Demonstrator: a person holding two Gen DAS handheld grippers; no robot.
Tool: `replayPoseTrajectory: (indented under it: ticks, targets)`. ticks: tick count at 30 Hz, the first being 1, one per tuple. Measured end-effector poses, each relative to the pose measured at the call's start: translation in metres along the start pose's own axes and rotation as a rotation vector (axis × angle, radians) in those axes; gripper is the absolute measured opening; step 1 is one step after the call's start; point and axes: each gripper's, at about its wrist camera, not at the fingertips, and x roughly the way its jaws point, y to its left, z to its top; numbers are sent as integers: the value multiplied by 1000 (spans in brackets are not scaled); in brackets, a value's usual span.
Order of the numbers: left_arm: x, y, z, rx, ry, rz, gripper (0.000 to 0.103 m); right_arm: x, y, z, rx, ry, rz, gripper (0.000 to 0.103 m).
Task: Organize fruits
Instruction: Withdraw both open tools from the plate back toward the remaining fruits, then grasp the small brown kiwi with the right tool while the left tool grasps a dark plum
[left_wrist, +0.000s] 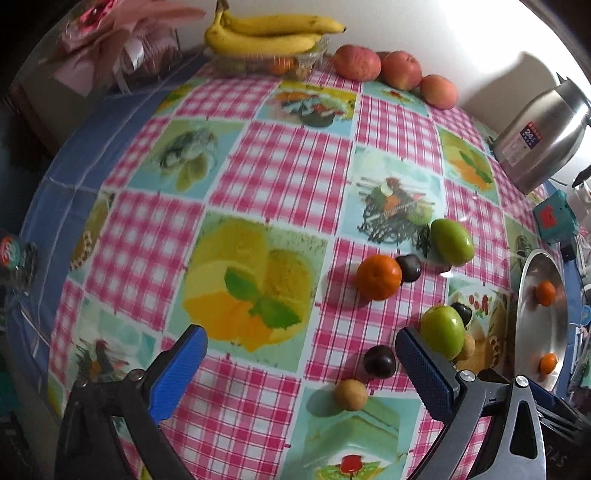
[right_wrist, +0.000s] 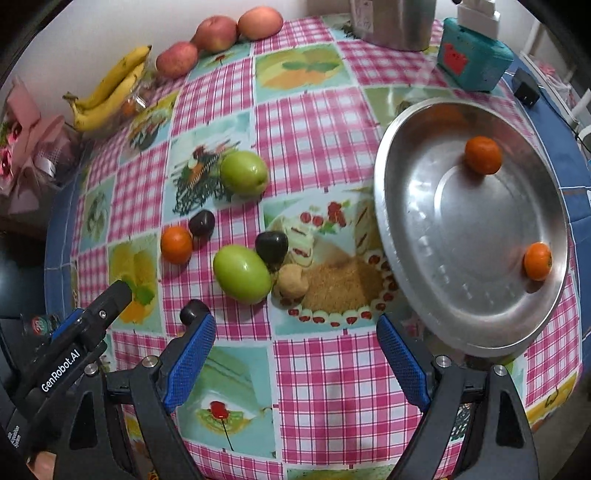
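Note:
A round metal plate (right_wrist: 406, 206) holds two tangerines (right_wrist: 482, 155) (right_wrist: 537, 260); it shows at the right edge of the left wrist view (left_wrist: 532, 332). Loose on the tablecloth lie a tangerine (right_wrist: 176, 244) (left_wrist: 379, 277), two green fruits (right_wrist: 242, 274) (right_wrist: 243, 172), dark plums (right_wrist: 272, 246) (right_wrist: 201, 223) and a tan round fruit (right_wrist: 292, 282). My left gripper (left_wrist: 301, 365) is open and empty, above the cloth left of the fruits. My right gripper (right_wrist: 295, 354) is open and empty, near the table's front, below the fruits and plate. The left gripper's finger (right_wrist: 110, 299) shows in the right wrist view.
Bananas (left_wrist: 269, 35) on a clear box and three apples (left_wrist: 356, 62) line the far edge by the wall. A steel kettle (left_wrist: 543, 136), a teal box (right_wrist: 472, 62) and a black adapter (right_wrist: 526, 92) stand at the far right. Pink wrapped flowers (right_wrist: 26, 147) sit far left.

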Motion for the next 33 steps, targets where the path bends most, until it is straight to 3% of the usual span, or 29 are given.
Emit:
replayPoseTrajectory:
  ticks: [8,20,27,30,33]
  targets:
    - [19,-13,-5,18,54,-23,103,12,-4,0,0,19,-8,89]
    - [26,-21,-6,-7,70,-93,102,5,-8,4,-2,-52,-4,89]
    - [40,-36,-16,48,118,-113,93,11,-15,5,22,-36,12,69]
    - [42,-44,-19,75,126,-106,84,15,-17,6,22,-24,27,52]
    - [44,-51,-22,97,132,-96,74,17,-16,7,13,-25,37,47]
